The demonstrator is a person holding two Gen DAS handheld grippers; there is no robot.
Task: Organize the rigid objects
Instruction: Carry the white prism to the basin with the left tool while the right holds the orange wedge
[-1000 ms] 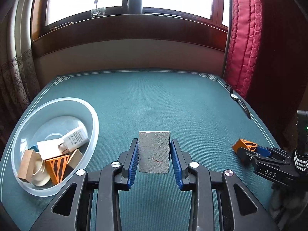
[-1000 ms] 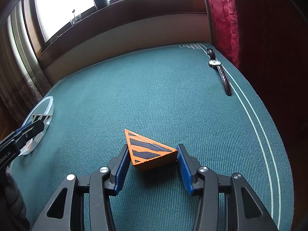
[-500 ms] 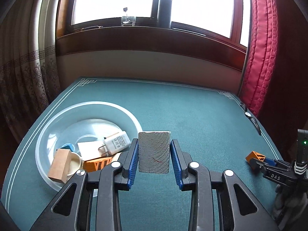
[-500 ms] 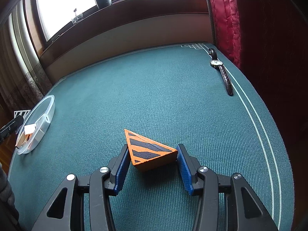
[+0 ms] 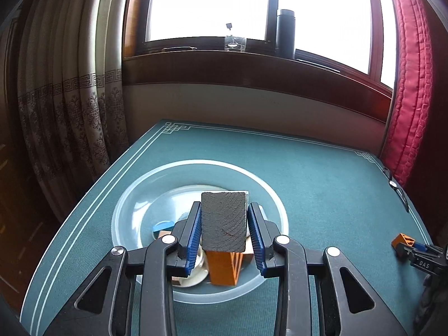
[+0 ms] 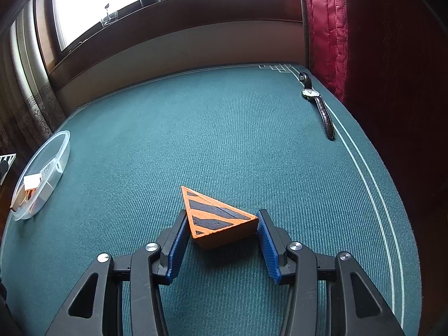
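Observation:
My left gripper (image 5: 224, 206) is shut on a grey wooden block (image 5: 224, 224) and holds it in the air above the clear plastic bowl (image 5: 134, 193). Under the block the bowl holds an orange striped block (image 5: 222, 268), a white box and other small pieces, partly hidden by my fingers. In the right wrist view my right gripper (image 6: 222, 214) rests low on the green table, both pads against an orange wedge with black stripes (image 6: 215, 218) that lies on the cloth. The bowl (image 6: 60, 142) sits far off at the table's left edge.
A wristwatch (image 6: 319, 103) lies by the table's right border, next to a red curtain (image 6: 364, 42). Patterned curtains (image 5: 70, 112) hang left of the table. A glass (image 5: 234, 44) and a dark flask (image 5: 285, 32) stand on the window sill behind.
My left gripper has carried the wooden block leftwards from the table's middle to above the bowl. The right gripper and the wedge have stayed in place.

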